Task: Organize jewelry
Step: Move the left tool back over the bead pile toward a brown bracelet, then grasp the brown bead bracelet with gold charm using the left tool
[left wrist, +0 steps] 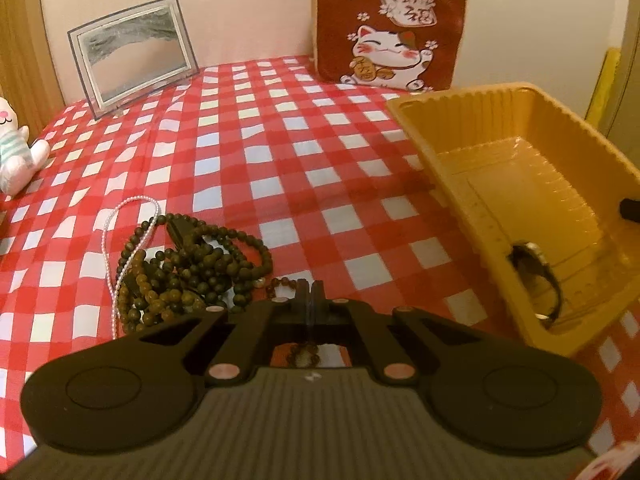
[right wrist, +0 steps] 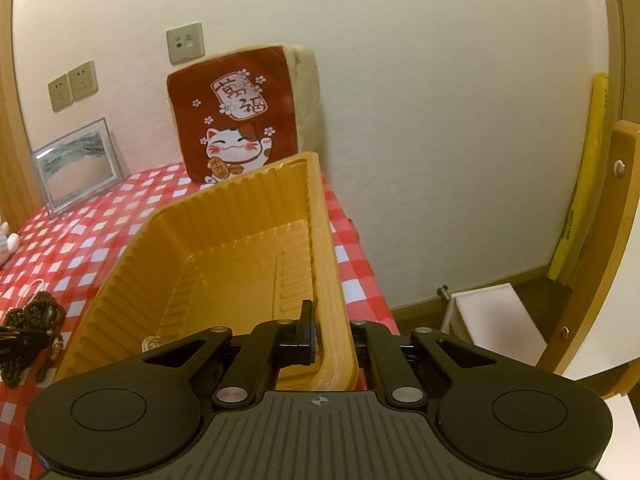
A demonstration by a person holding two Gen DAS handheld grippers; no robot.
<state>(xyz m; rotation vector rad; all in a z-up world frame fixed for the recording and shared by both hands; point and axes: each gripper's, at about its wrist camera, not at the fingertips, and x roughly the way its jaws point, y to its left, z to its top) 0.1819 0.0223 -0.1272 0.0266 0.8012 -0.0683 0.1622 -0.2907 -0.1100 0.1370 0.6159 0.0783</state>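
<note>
My left claw [left wrist: 310,294] has its two fingers pressed together, and a thin brown bead bracelet [left wrist: 280,283] lies right at the tips; I think it is pinched there, but the fingers hide the contact. Just to the left of this claw, a heap of dark bead strands [left wrist: 192,264] lies on the red checked worktop [left wrist: 280,152], with a white pearl string [left wrist: 120,236] along its far left side. To the right of the claw stands the yellow tray [left wrist: 436,120], and inside it, near the closer end, lies a dark wristwatch [left wrist: 538,276].

My right claw [right wrist: 332,336] is closed on the near right wall of the yellow tray [right wrist: 240,208]: one finger is inside the tray, the other outside it. Ahead of both claws, against the wall, lean a red cat cushion [right wrist: 236,120] and a glass picture frame [left wrist: 132,52].
</note>
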